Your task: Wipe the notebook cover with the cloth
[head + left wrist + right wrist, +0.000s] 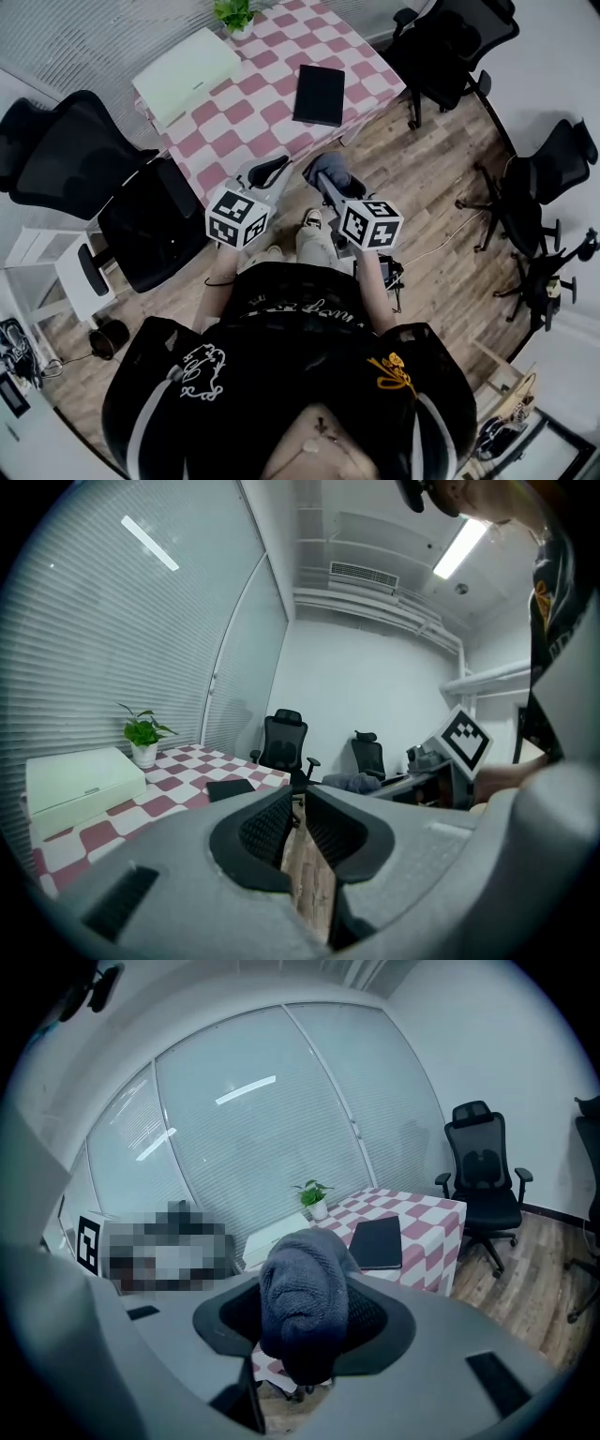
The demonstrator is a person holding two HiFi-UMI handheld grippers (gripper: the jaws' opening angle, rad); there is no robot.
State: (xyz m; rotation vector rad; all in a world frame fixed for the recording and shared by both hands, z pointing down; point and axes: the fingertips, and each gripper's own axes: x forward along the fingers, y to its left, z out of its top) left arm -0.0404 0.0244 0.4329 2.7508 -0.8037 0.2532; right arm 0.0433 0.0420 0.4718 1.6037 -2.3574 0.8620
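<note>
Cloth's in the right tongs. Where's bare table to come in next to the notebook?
Freest is the checked table strip between the white box and the notebook, down to the near edge. A narrower bare margin runs along the notebook's other side. The far corner by the plant is tight; black chairs crowd the box's side.

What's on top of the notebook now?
Nothing: the notebook cover lies bare on the checkered table. The right gripper holds the cloth in its jaws. The notebook's underside is hidden.
</note>
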